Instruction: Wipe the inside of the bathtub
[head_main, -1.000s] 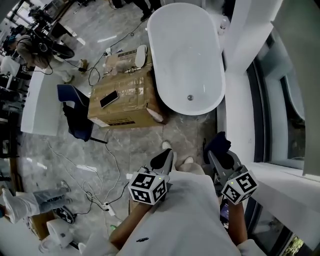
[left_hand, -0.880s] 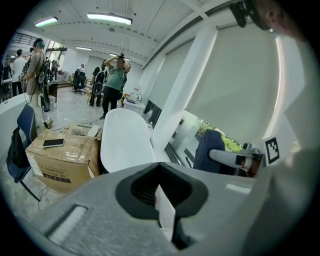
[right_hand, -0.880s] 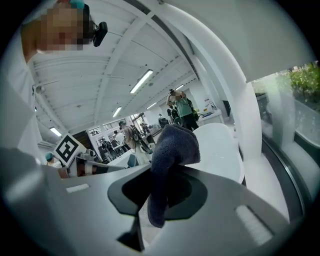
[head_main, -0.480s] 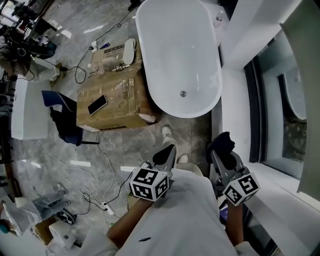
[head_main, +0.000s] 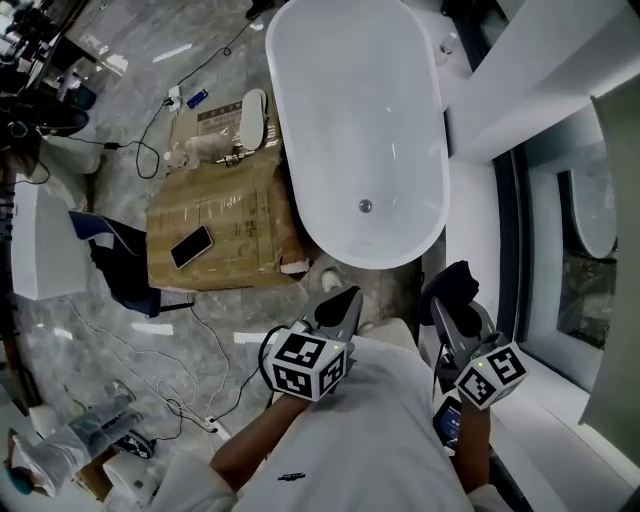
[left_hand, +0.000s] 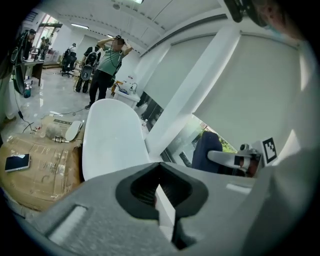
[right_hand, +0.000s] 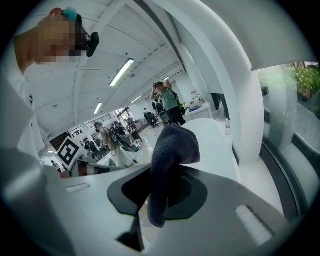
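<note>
Right gripper view showed the right gripper (right_hand: 161, 202) with its jaws clamped on a dark blue terry cloth (right_hand: 172, 145), which stood bunched above them; left gripper view showed the left gripper (left_hand: 165, 212) with its jaws drawn together to a thin slit and nothing between them; head view placed both grippers close against the person's body, above the grey marble floor (head_main: 80, 320); the white oval freestanding bathtub (head_main: 350, 110) lay ahead, near but apart from both grippers, its inside bare, its round metal drain (head_main: 366, 206) at the near end; a brown cardboard box (head_main: 225, 210) stood just beside the tub's left flank.

Judged step: approach, with wiping not yet begun. The next move called for carrying the cloth forward over the near rim and pressing it flat to the inner wall; the left gripper appeared to have no part in it.
</note>
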